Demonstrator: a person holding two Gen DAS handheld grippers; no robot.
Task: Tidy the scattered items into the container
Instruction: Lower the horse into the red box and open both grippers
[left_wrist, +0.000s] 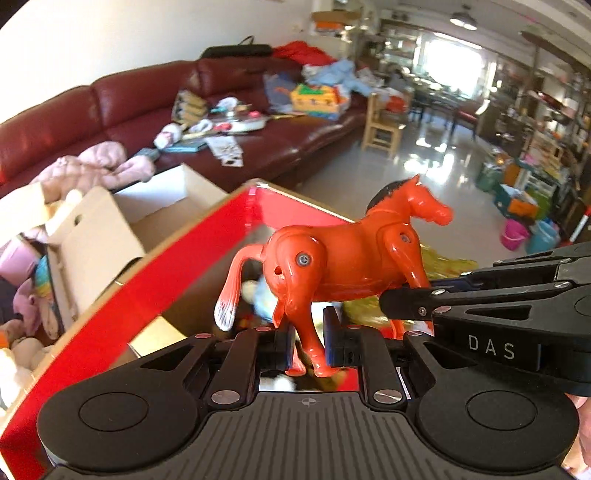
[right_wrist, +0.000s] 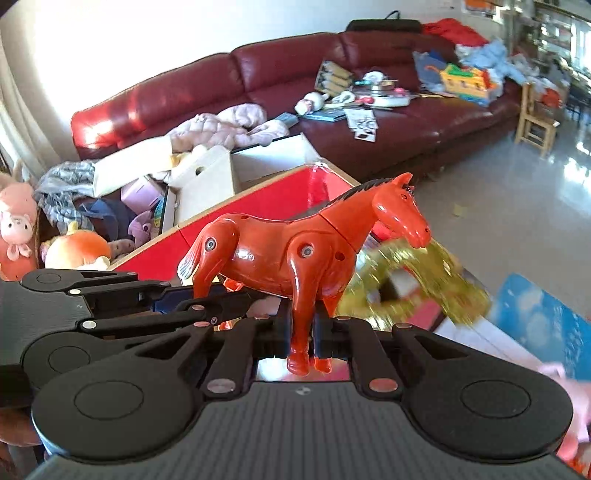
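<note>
An orange plastic toy horse (left_wrist: 343, 254) with a black mane stands upright between both grippers. My left gripper (left_wrist: 309, 350) is shut on its hind legs. My right gripper (right_wrist: 301, 339) is shut on its front legs; that gripper also shows in the left wrist view (left_wrist: 406, 302), coming in from the right. The horse (right_wrist: 295, 247) hangs above an open red cardboard box (left_wrist: 155, 273), whose flap (right_wrist: 266, 199) stands up behind the horse. Soft toys and gold tinsel (right_wrist: 436, 280) lie inside the box, partly hidden.
A white cardboard box (left_wrist: 122, 225) with plush toys stands left of the red box. A dark red sofa (right_wrist: 369, 66) covered with clothes and toys runs behind. A small wooden chair (left_wrist: 382, 125) stands on the shiny floor. A blue mat (right_wrist: 543, 317) lies at right.
</note>
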